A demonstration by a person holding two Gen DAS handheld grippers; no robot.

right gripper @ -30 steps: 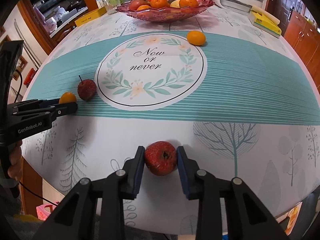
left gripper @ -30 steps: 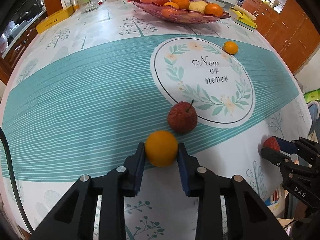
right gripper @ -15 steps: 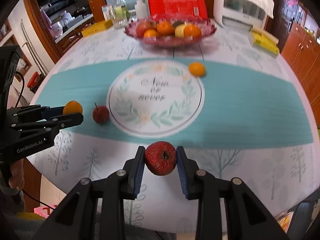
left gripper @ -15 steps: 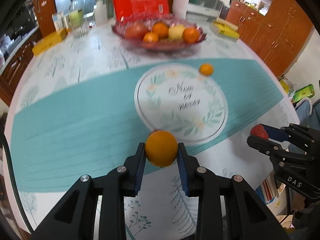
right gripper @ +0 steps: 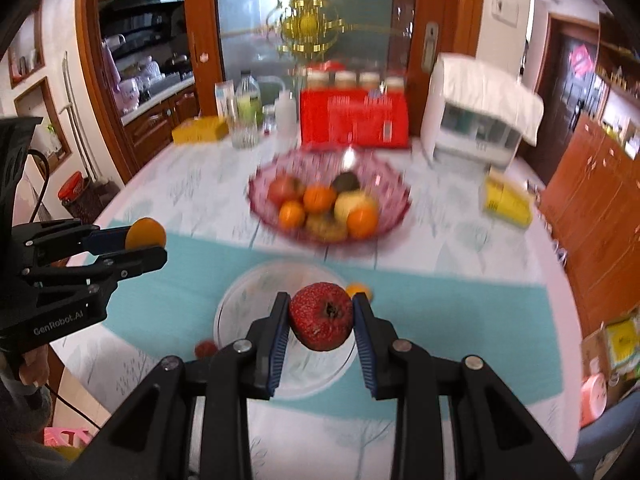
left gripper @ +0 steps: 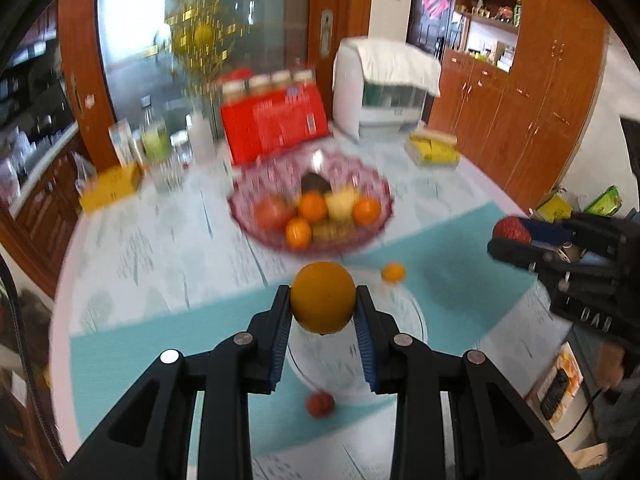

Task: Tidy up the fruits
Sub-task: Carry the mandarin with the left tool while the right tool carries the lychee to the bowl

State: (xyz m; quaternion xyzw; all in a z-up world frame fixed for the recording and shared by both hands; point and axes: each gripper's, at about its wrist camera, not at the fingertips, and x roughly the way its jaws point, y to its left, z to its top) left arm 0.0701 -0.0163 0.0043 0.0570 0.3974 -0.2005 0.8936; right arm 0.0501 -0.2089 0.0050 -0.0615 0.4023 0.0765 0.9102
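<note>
My left gripper (left gripper: 322,316) is shut on an orange (left gripper: 322,298) and holds it well above the table. My right gripper (right gripper: 321,322) is shut on a red bumpy fruit (right gripper: 321,321), also lifted high. Each gripper shows in the other's view, the right gripper (left gripper: 516,236) at right and the left gripper (right gripper: 140,246) at left. A pink glass fruit bowl (left gripper: 372,188) with several fruits stands at the far middle, also in the right wrist view (right gripper: 396,192). A small red fruit (left gripper: 320,404) and a small orange (left gripper: 393,272) lie on the tablecloth.
Behind the bowl stand a red box (left gripper: 276,124), a white appliance (left gripper: 380,88), bottles and a glass (left gripper: 164,152), and yellow boxes (left gripper: 432,148). Wooden cabinets (left gripper: 540,100) line the right side. The table edge curves at left and right.
Both grippers have risen high off the table with their fruits and tilted up toward the bowl. The small red fruit stays on the cloth below.
</note>
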